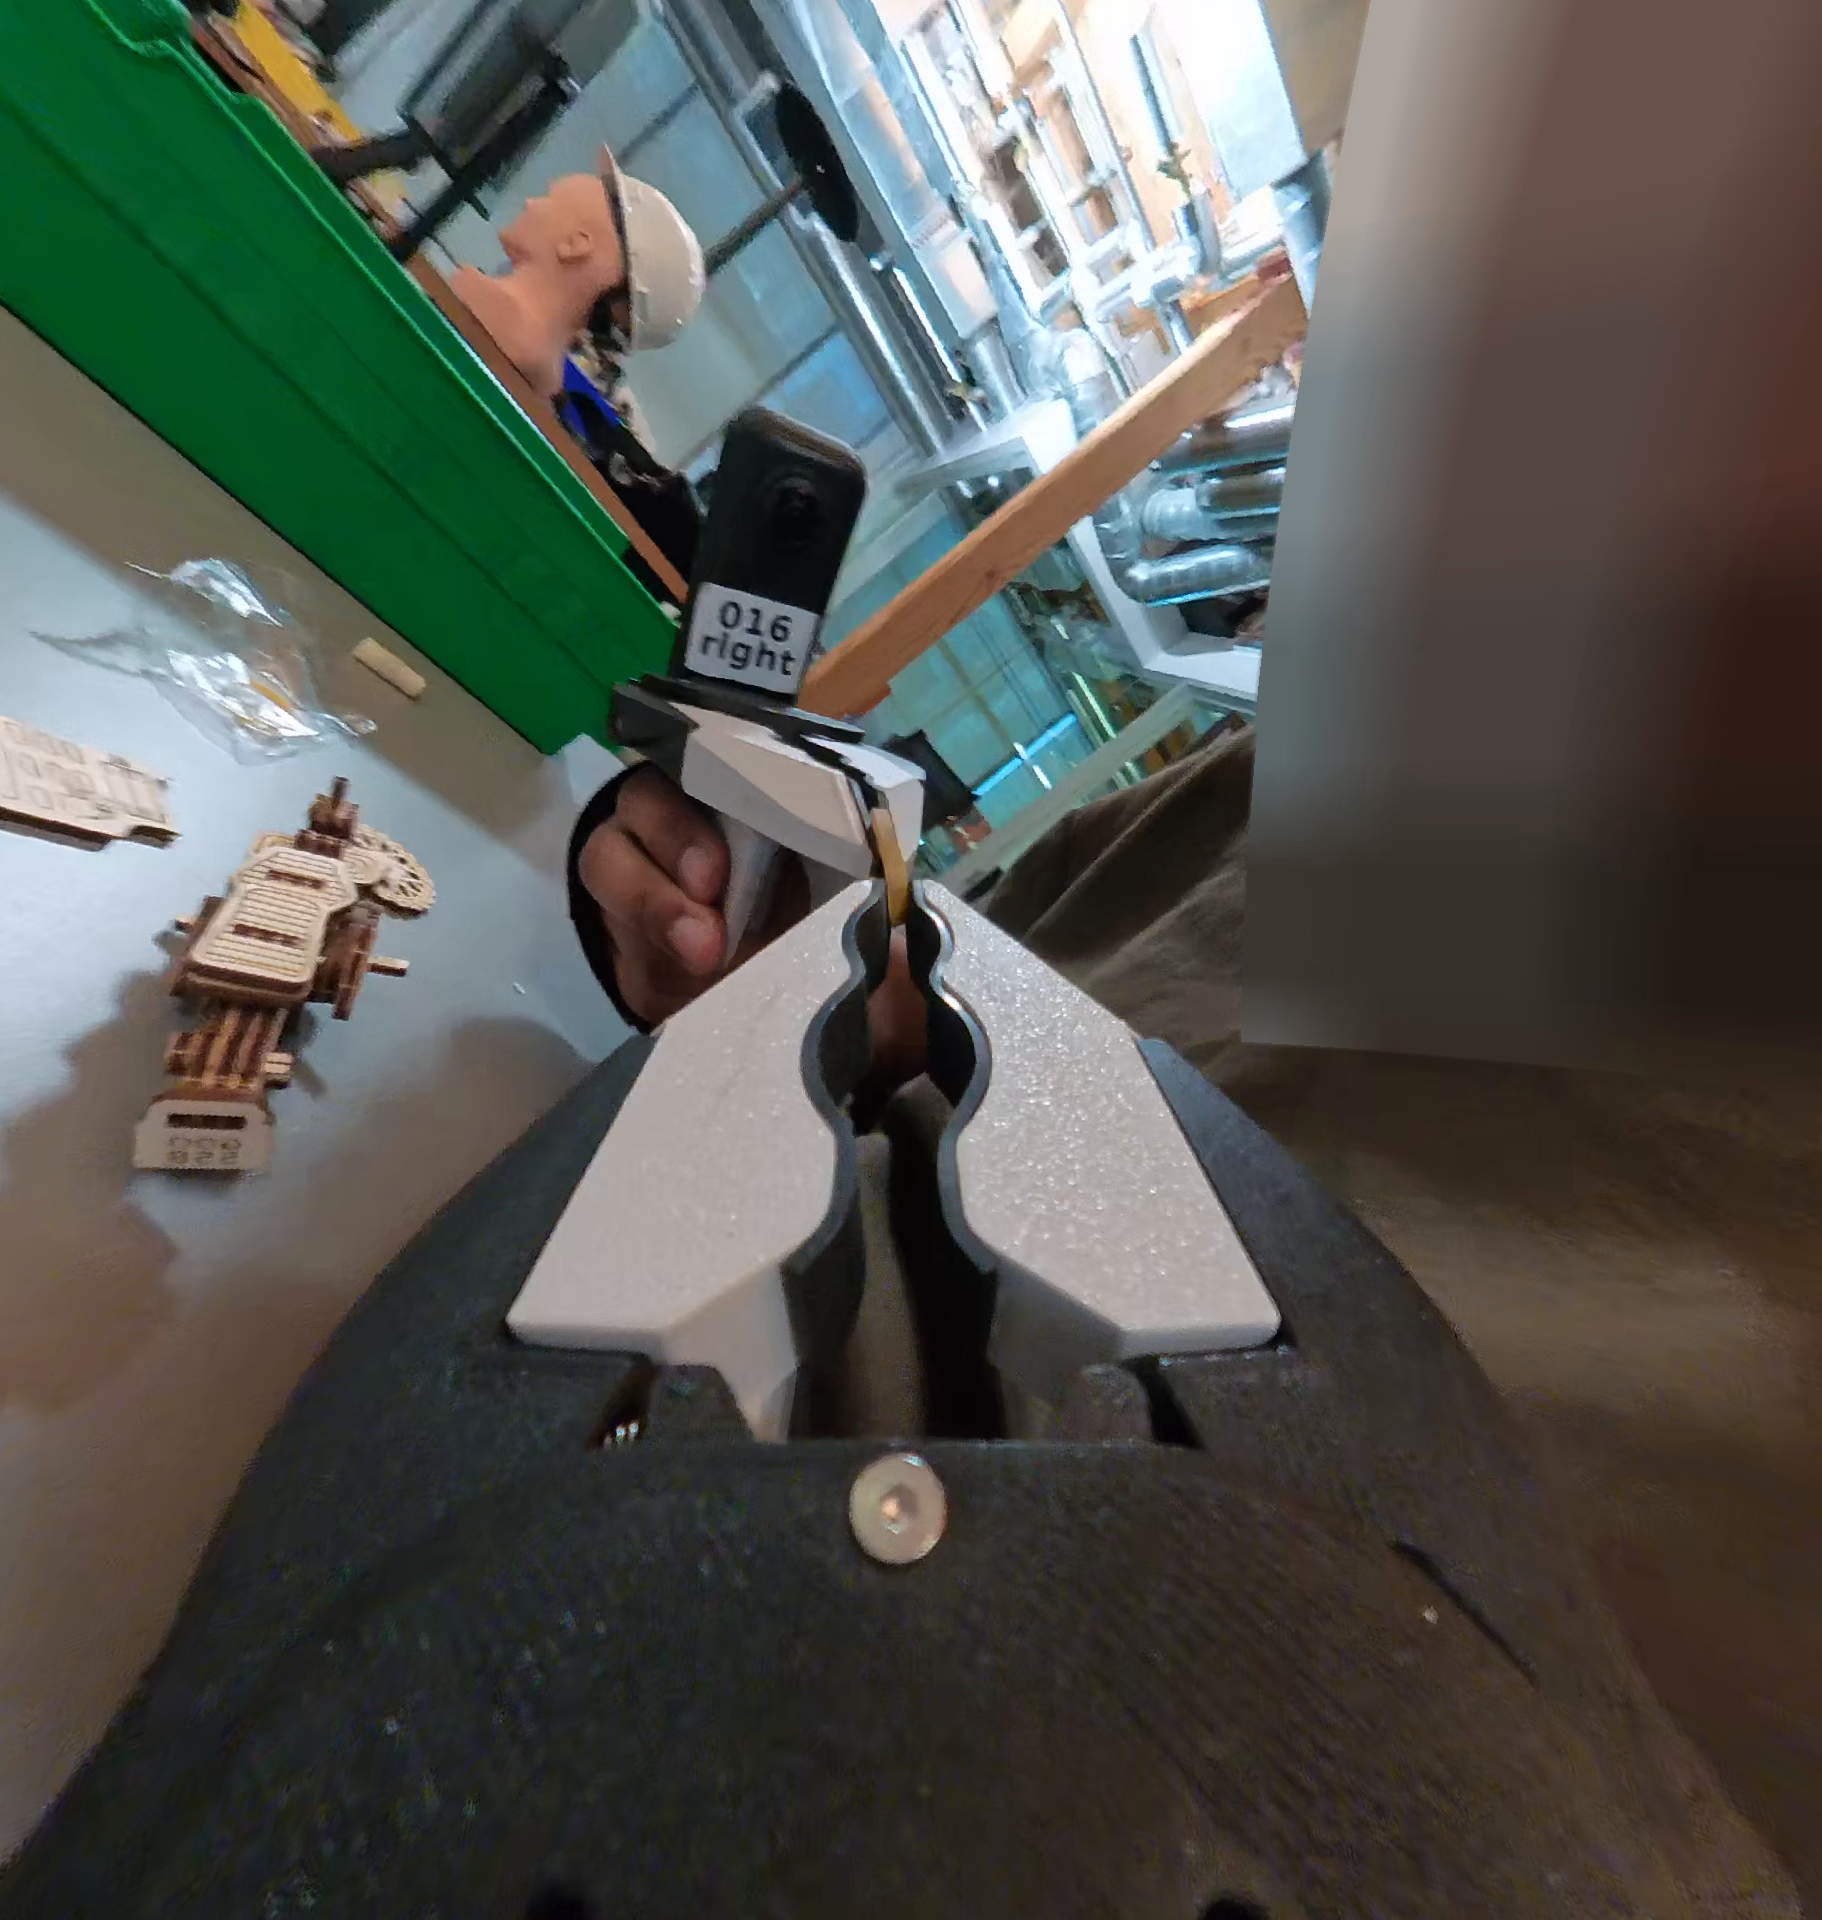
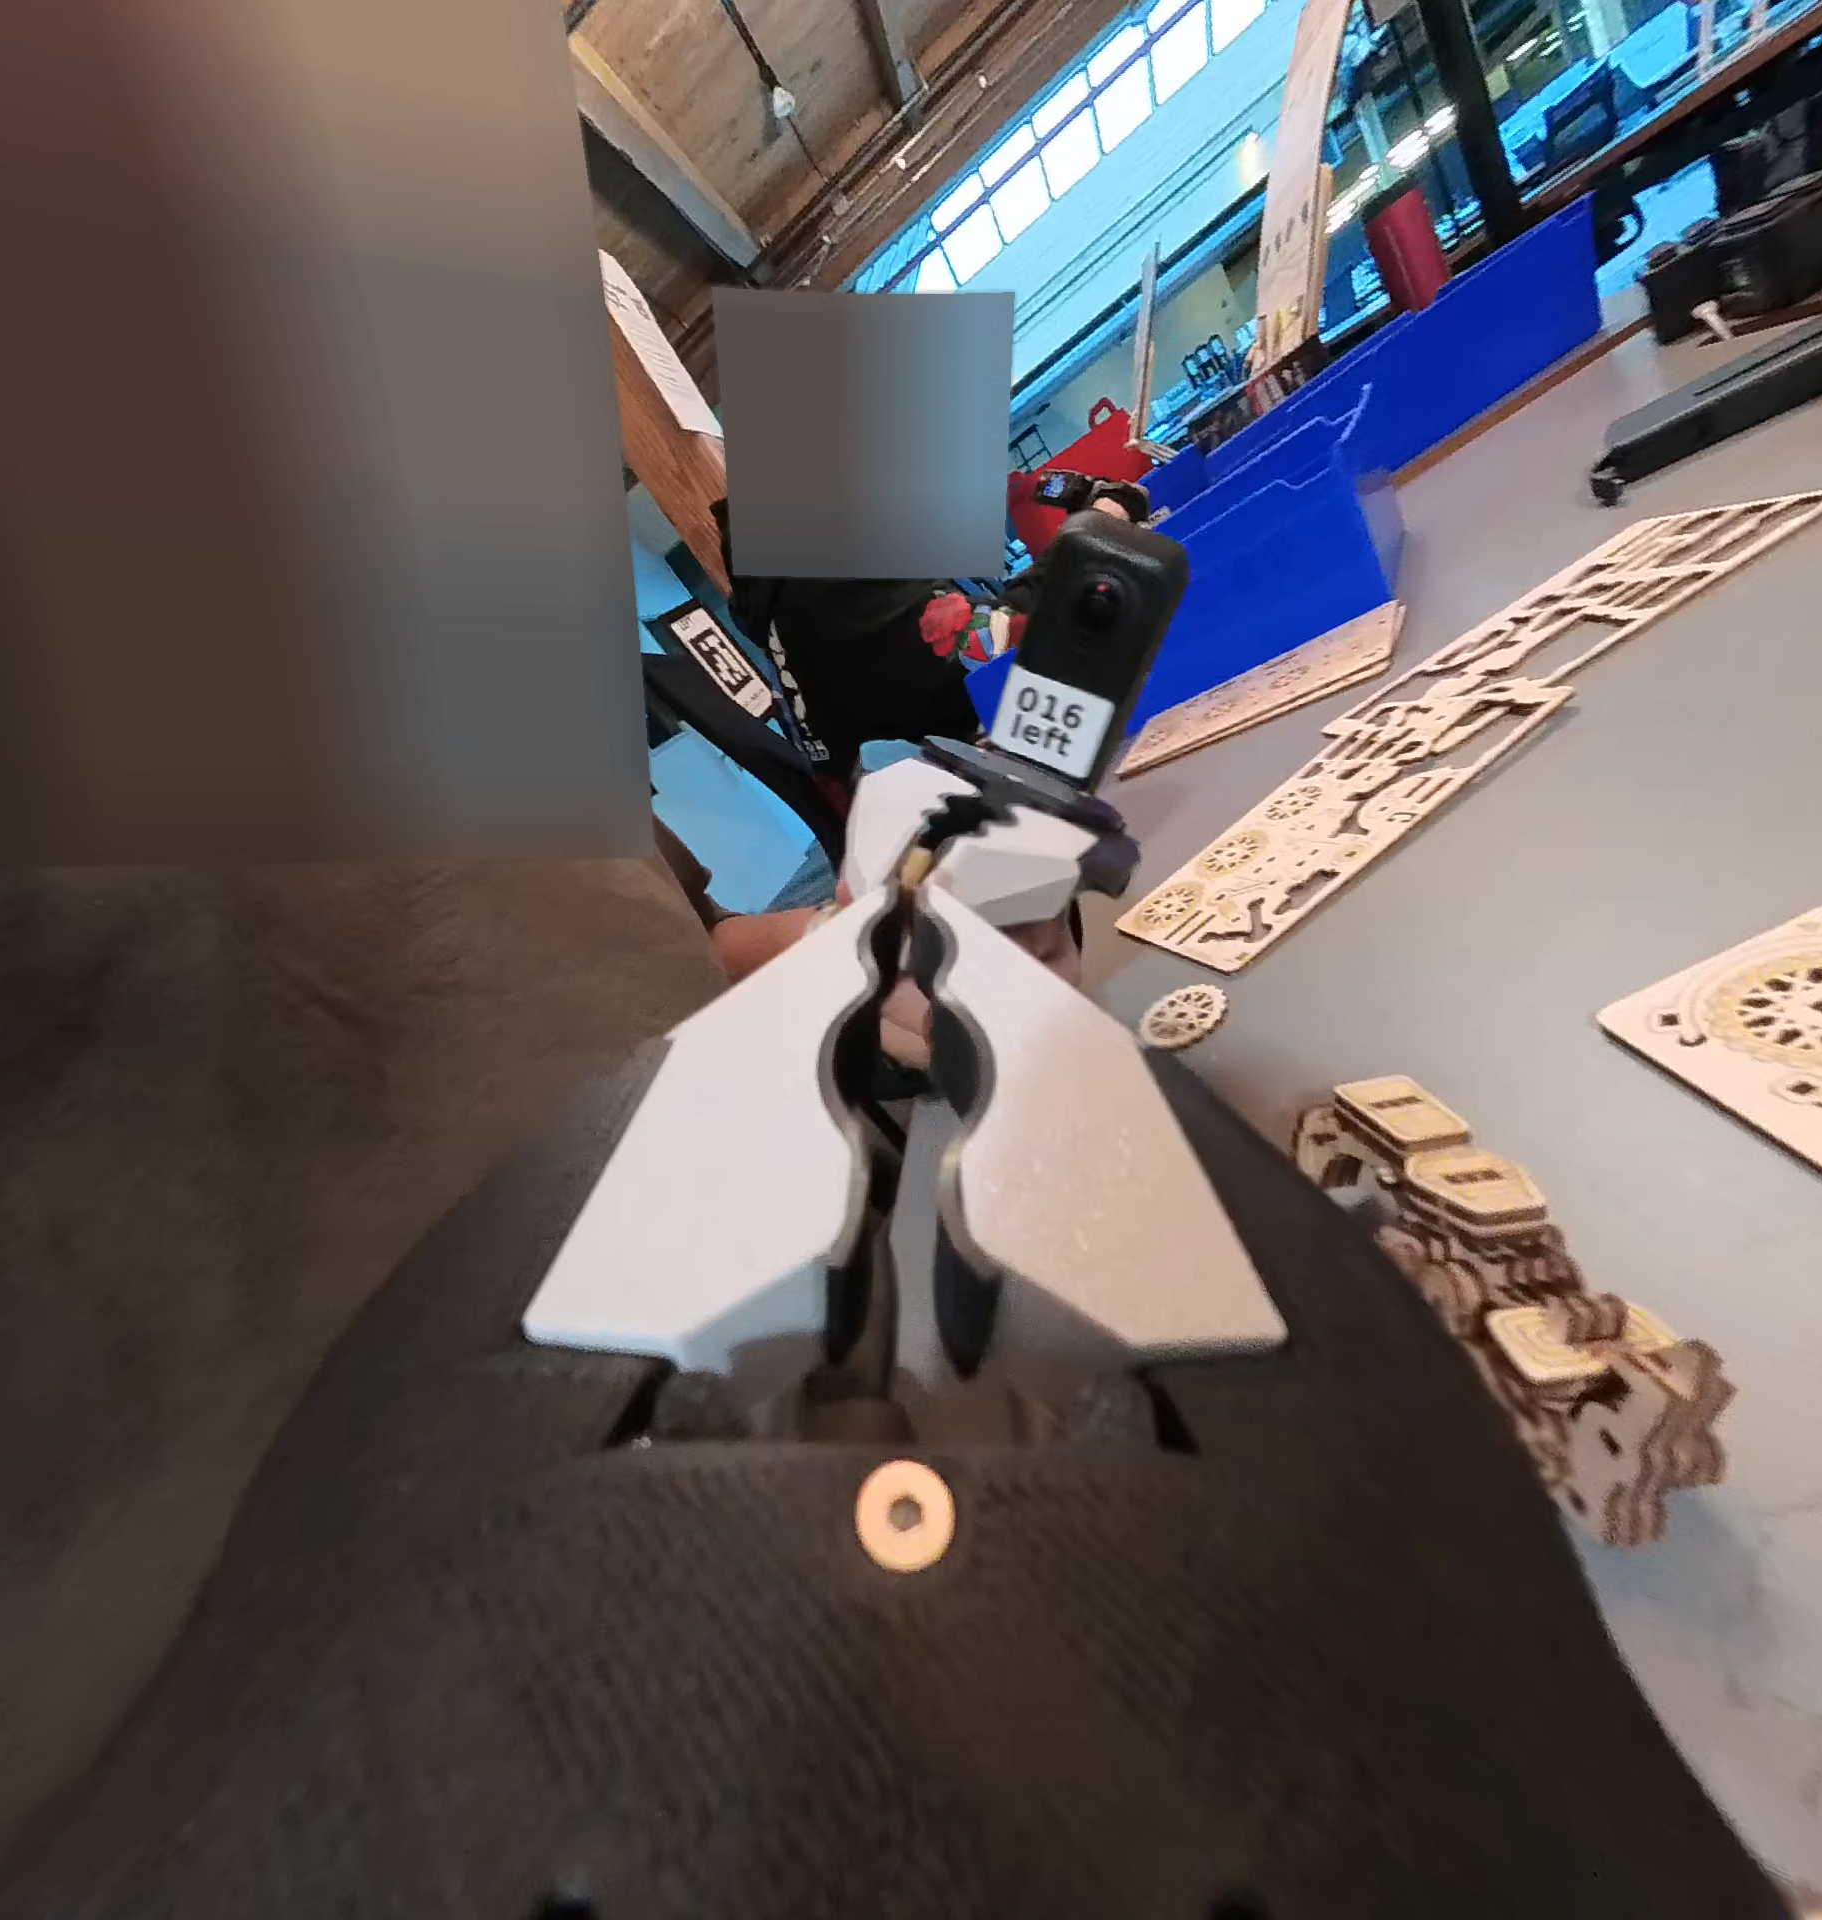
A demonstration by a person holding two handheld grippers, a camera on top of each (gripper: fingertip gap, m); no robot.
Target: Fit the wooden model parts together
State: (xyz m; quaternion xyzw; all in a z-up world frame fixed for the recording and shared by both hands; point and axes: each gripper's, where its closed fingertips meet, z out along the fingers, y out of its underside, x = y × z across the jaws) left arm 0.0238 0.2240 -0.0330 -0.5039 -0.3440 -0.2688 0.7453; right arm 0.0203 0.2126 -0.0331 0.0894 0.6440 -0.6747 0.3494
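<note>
Both tools meet tip to tip above the bench. The left tool (image 1: 891, 925) and right tool (image 2: 905, 904) each clamp one small wooden part (image 1: 894, 883) between them – misaligned pressure could snap it or let it slip.

The left white-fingered gripper with a black body (image 1: 894, 914) and the matching right gripper (image 2: 912, 883) meet tip to tip, both pinched on one small tan piece (image 1: 894, 868). A hand (image 1: 668, 894) grasps the right handle.
</note>
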